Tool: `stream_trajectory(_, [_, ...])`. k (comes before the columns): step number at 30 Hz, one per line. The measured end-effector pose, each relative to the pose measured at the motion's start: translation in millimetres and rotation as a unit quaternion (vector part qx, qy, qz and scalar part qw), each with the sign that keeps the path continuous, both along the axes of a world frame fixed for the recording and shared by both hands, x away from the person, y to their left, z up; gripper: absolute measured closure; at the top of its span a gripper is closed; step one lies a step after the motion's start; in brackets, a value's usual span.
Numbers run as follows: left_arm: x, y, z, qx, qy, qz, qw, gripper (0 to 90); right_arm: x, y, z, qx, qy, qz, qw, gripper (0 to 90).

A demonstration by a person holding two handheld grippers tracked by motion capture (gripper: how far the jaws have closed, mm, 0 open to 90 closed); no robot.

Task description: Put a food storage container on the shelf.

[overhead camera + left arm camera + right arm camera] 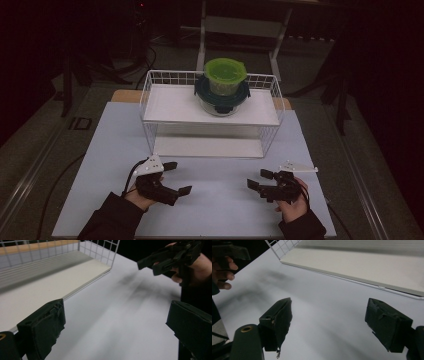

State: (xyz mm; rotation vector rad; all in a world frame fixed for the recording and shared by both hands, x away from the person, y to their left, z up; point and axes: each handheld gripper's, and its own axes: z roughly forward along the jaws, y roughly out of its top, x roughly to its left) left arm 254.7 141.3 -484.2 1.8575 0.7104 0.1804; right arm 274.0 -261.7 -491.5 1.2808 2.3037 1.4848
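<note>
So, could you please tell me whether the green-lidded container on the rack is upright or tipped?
Upright. The green-lidded container sits level, lid up, stacked on the dark-rimmed glass container atop the wire rack.

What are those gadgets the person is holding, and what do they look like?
Each hand grips a black handheld tool. The left gripper and right gripper each have two blocky black padded jaws, a pale three-cornered plate on top and a thin dark trailing cable. The person wears dark long sleeves.
</note>
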Motion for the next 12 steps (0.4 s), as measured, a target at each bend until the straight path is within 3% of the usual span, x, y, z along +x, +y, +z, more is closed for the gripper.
stream_trajectory(12, [-0.9, 6.7, -12.5, 0.017, -0.003, 0.01, 0.9998, 1.5, 3.7, -3.9, -9.4, -0.006, 0.001, -0.004, 1.0, 21.0])
